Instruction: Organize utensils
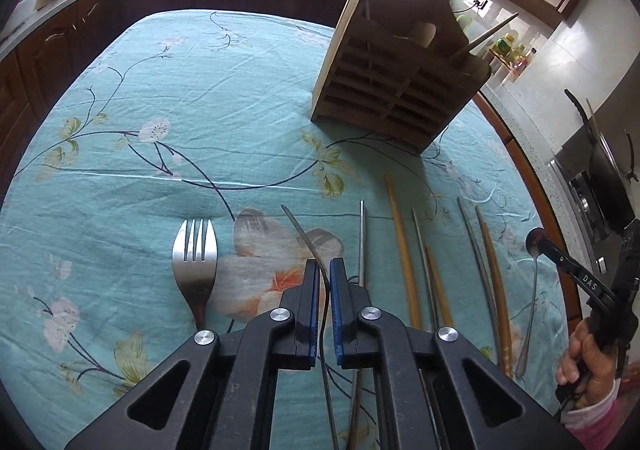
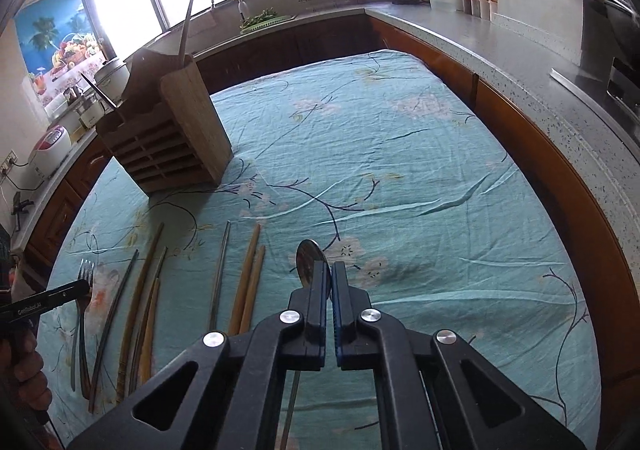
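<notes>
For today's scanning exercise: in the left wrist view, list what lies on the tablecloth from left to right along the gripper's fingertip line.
fork → left gripper shut on a thin metal utensil → metal chopstick → long wooden chopstick → spoon in the right gripper

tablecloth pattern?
Teal tablecloth with dark branches and pale and orange flowers; the left wrist view shows it best.
</notes>
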A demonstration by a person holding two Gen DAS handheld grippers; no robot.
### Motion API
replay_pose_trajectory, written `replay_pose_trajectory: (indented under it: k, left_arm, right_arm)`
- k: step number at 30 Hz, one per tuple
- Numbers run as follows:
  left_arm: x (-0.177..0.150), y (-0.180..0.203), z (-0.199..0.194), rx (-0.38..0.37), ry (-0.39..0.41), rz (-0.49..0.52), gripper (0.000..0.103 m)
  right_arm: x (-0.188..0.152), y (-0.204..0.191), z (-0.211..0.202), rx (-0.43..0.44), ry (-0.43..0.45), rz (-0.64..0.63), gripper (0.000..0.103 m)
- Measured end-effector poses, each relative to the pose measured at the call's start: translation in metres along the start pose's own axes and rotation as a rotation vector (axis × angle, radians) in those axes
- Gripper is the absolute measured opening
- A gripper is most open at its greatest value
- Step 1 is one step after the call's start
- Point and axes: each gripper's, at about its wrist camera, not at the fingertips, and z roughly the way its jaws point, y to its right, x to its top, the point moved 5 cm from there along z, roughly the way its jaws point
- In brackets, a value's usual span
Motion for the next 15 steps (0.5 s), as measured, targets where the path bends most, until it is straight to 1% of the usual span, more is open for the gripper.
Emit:
replay_pose_trajectory:
  k: [6, 15]
  left_arm:
    - [-0.003, -0.003, -0.041, -0.04, 0.064, -0.011, 0.004]
    - [-0.008, -0.011, -0.111, -0.096, 0.18, -0.028, 0.003]
  right_arm:
    - [0.005, -0.005, -0.035, 0.032, 0.064, 0.016, 0.002]
    - [0.022, -0.015, -0.094, 0.056, 0.195, 0.017, 0.002]
